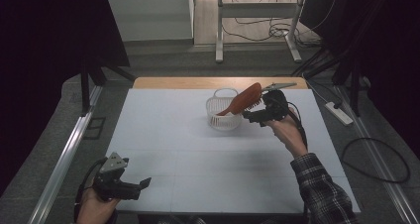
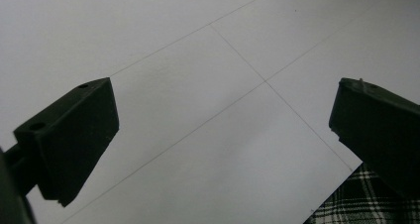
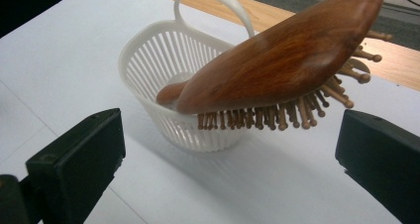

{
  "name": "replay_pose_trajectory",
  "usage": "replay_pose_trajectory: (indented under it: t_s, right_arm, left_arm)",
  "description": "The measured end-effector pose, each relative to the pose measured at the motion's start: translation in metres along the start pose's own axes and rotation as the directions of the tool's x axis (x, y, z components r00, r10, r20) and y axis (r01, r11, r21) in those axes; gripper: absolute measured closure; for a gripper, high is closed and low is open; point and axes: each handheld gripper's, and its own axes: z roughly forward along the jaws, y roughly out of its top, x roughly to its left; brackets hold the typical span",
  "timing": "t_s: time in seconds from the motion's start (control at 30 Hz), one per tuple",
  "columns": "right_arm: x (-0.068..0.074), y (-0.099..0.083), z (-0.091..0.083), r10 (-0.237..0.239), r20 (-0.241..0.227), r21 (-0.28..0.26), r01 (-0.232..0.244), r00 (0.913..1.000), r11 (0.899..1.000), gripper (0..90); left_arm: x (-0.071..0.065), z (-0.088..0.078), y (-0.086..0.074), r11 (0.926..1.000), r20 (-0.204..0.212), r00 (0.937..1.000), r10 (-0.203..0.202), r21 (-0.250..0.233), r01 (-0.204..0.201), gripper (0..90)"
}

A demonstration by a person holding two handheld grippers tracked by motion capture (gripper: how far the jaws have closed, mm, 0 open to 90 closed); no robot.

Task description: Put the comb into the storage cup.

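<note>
A brown wooden hairbrush (image 1: pixel 243 99) (image 3: pixel 282 60) leans in a small white slatted basket (image 1: pixel 223 116) (image 3: pixel 158 60) at the table's far middle. Its handle end sits inside the basket, and its head sticks out over the rim to the right, bristles down. My right gripper (image 1: pixel 255 107) (image 3: pixel 228 159) is just right of the basket, open, its jaws wide apart on the near side of the brush head and not touching it. My left gripper (image 1: pixel 141 188) (image 2: pixel 223 120) hovers at the table's near left corner, open, with nothing but bare table between its jaws.
The white table (image 1: pixel 173 135) has a wooden strip (image 1: pixel 173 83) along its far edge. A plaid sleeve (image 1: pixel 322 189) (image 2: pixel 346 204) comes in at the near right. A power strip (image 1: pixel 339 112) and cables lie on the floor to the right.
</note>
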Motion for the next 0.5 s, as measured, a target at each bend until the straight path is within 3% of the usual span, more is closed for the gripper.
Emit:
replay_pose_trajectory:
  t_s: [0.27,0.5]
  right_arm:
    - [0.005,-0.006,-0.005,-0.029,0.005,-0.003,0.029,0.9996,1.0,0.0]
    - [0.006,-0.011,-0.007,-0.025,-0.003,0.001,0.025,0.9997,1.0,0.0]
  left_arm:
    - [0.0,0.0,0.0,1.0,0.003,1.0,0.003,0.003,-0.003,0.0]
    - [0.0,0.0,0.0,1.0,0.003,1.0,0.003,0.002,-0.003,0.0]
